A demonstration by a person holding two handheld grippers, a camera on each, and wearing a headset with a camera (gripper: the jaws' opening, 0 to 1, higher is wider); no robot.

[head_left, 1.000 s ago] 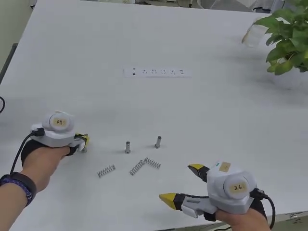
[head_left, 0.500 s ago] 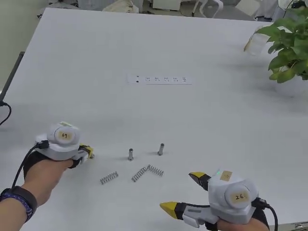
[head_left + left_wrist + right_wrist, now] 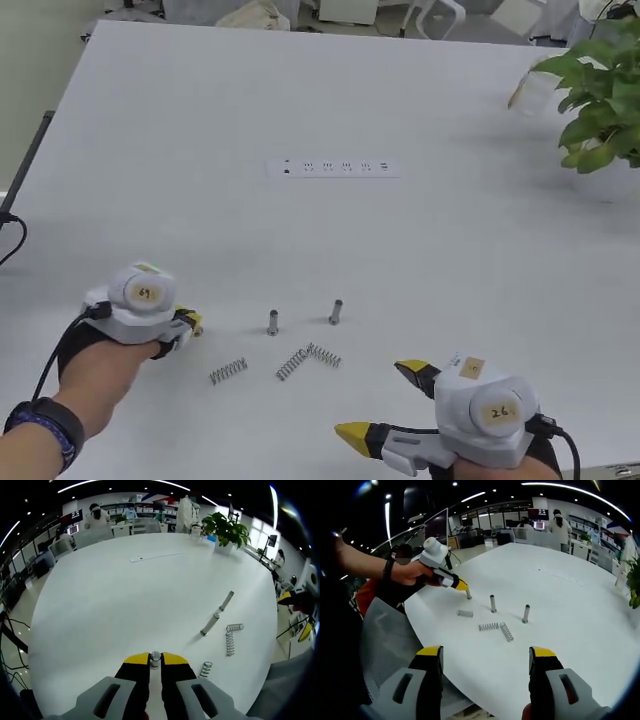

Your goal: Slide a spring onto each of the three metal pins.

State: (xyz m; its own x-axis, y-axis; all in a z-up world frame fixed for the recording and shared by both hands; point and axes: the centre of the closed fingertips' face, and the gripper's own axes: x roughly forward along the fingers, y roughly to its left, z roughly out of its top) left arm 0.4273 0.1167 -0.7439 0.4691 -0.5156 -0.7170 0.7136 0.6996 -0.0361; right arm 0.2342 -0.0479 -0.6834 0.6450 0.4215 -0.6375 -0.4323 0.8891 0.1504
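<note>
Three short metal pins stand on the white table. My left gripper (image 3: pixel 192 322) is shut on the leftmost pin (image 3: pixel 155 656), which shows between its yellow tips (image 3: pixel 137 659). The other two pins (image 3: pixel 273 322) (image 3: pixel 336 312) stand free to its right. Three springs lie in front of them: one alone (image 3: pixel 228 371) and two (image 3: pixel 291 364) (image 3: pixel 323 354) meeting in a V. My right gripper (image 3: pixel 382 402) hovers open near the table's front edge, to the right of the springs, with nothing between its fingers. The right gripper view shows the pins (image 3: pixel 493 603) (image 3: pixel 525 614) and the springs (image 3: pixel 488 626) ahead.
A white power strip (image 3: pixel 333 168) lies mid-table beyond the pins. A potted plant (image 3: pixel 600 90) and a clear cup (image 3: pixel 530 92) stand at the far right. A black cable (image 3: pixel 15 235) runs off the left edge. Bare white tabletop (image 3: pixel 450 260) surrounds the parts.
The head view has shifted a little. The left gripper stays shut on its pin and the right gripper stays open; pins and springs have not moved.
</note>
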